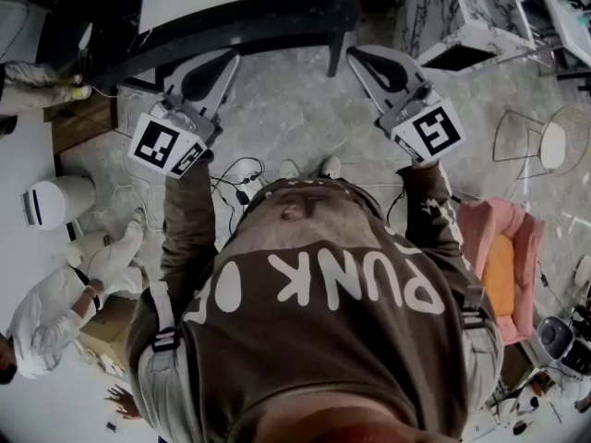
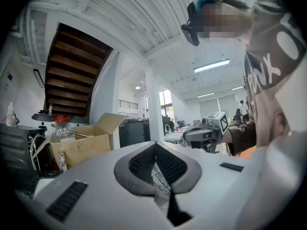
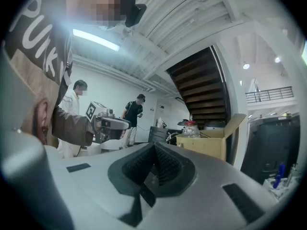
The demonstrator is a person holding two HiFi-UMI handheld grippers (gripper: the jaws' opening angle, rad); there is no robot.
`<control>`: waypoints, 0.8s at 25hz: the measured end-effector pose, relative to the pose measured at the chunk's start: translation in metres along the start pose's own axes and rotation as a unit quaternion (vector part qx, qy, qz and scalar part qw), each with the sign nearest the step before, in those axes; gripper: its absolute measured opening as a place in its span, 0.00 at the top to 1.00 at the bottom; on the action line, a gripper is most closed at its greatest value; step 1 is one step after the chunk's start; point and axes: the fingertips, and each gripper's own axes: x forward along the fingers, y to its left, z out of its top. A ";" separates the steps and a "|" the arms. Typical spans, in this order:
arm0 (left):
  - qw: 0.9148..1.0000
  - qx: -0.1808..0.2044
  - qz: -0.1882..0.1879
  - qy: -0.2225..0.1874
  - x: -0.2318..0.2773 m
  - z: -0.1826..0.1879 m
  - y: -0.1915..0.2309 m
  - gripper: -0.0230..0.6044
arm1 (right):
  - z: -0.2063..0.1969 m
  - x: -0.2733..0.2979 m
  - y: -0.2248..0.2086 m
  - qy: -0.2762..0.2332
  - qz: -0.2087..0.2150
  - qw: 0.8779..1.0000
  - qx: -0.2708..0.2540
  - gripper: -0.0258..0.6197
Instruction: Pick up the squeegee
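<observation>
Nearest is the wearer's own brown printed shirt (image 1: pixel 323 293), filling the lower part of the head view, so they're standing upright. Left tongs (image 1: pixel 205 74) and right tongs (image 1: pixel 388 70) are both held out level in front of the chest, over the marble floor (image 1: pixel 295 118) and short of the black table (image 1: pixel 231 26). Both are clenched: in each gripper view the ribbed pads (image 2: pixel 144 164) meet along the centre line with nothing between them. No squeegee shows in any view. The gripper views only take in a cardboard box (image 2: pixel 81 145), a dark staircase (image 3: pixel 201 85) and people further back in the room, so I can't say where it sits. My read: pre-approach, the pick hasn't started and nothing is targeted yet. The next move calls for finding the squeegee first, probably on that table or somewhere out of frame. Then release one pair of tongs before closing in, and line the pads across the handle rather than the blade.
</observation>
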 end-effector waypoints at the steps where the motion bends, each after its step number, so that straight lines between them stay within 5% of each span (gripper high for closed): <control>1: 1.000 0.000 0.000 0.000 -0.001 0.001 0.001 0.96 | 0.001 0.001 0.000 0.000 0.000 1.000 -0.001 0.95; 20: 1.000 -0.003 -0.002 -0.001 -0.002 -0.002 0.001 0.96 | -0.004 0.002 0.003 0.005 0.009 1.000 0.001 0.95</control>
